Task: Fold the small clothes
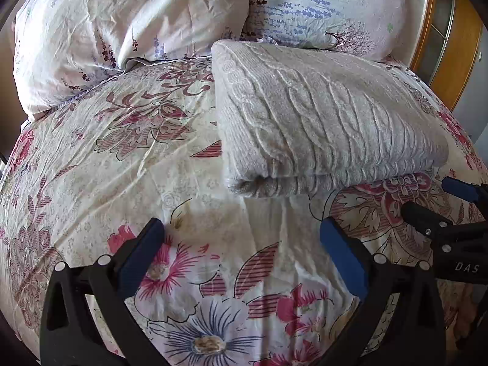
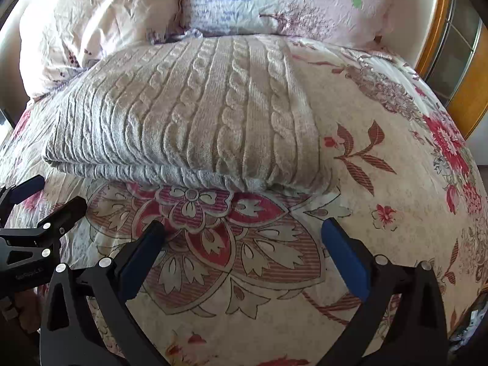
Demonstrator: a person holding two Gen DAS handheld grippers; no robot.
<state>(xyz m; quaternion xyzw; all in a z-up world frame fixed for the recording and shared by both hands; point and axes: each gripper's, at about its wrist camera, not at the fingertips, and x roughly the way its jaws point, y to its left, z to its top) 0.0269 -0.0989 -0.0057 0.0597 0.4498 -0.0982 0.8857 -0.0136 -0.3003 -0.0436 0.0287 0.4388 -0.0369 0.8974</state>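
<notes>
A grey cable-knit sweater lies folded into a thick rectangle on the floral bedspread; it also shows in the right wrist view. My left gripper is open and empty, a short way in front of the sweater's near folded edge. My right gripper is open and empty too, just in front of the sweater's near edge. The right gripper also shows at the right of the left wrist view, and the left gripper at the left of the right wrist view.
Two floral pillows lie behind the sweater at the head of the bed. A wooden frame stands at the far right. The bedspread stretches to the right of the sweater.
</notes>
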